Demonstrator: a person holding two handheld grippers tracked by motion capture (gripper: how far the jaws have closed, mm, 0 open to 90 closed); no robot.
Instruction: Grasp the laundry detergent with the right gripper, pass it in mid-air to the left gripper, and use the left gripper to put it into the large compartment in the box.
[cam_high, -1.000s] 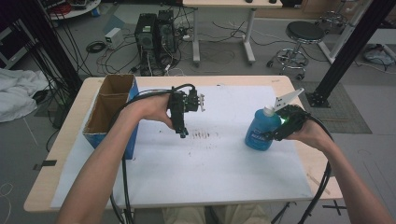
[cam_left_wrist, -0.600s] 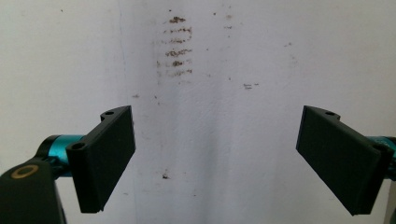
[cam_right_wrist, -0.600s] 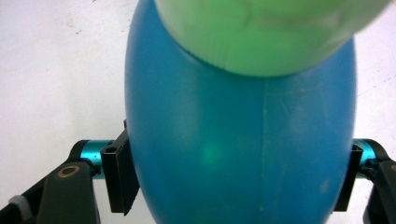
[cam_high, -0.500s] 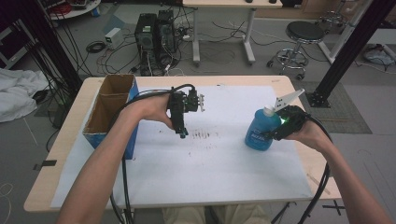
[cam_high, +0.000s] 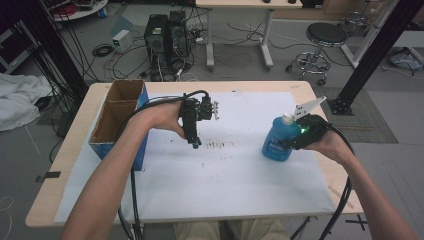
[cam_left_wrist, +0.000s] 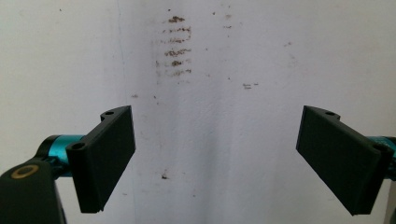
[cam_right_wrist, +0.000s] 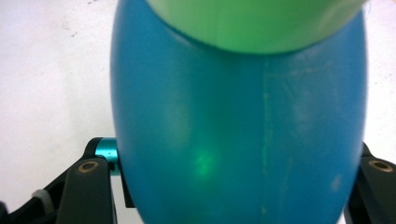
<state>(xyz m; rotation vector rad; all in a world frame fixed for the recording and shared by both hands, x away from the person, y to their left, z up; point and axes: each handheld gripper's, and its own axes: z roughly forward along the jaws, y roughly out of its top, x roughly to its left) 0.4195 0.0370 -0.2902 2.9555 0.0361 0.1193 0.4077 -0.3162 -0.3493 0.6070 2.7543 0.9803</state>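
A blue bottle (cam_high: 276, 142) with a white cap stands on the white sheet (cam_high: 240, 190) at the right. My right gripper (cam_high: 300, 132) is shut on it from the right side. In the right gripper view the bottle's body (cam_right_wrist: 233, 116) sits between the jaws, which press on both its sides. My left gripper (cam_high: 194, 142) hangs over the middle of the sheet and points down. It is open, with nothing between its fingers (cam_left_wrist: 105, 158). Brown smudges (cam_left_wrist: 173, 46) mark the sheet just ahead of it, and the same smudges (cam_high: 220, 146) lie to its right in the high view.
An open cardboard box (cam_high: 116, 112) with a blue side stands at the table's left edge, close to my left forearm. Black cables trail from both grippers over the table's near edge. Beyond the table are computer towers (cam_high: 167, 32) and a stool (cam_high: 325, 35).
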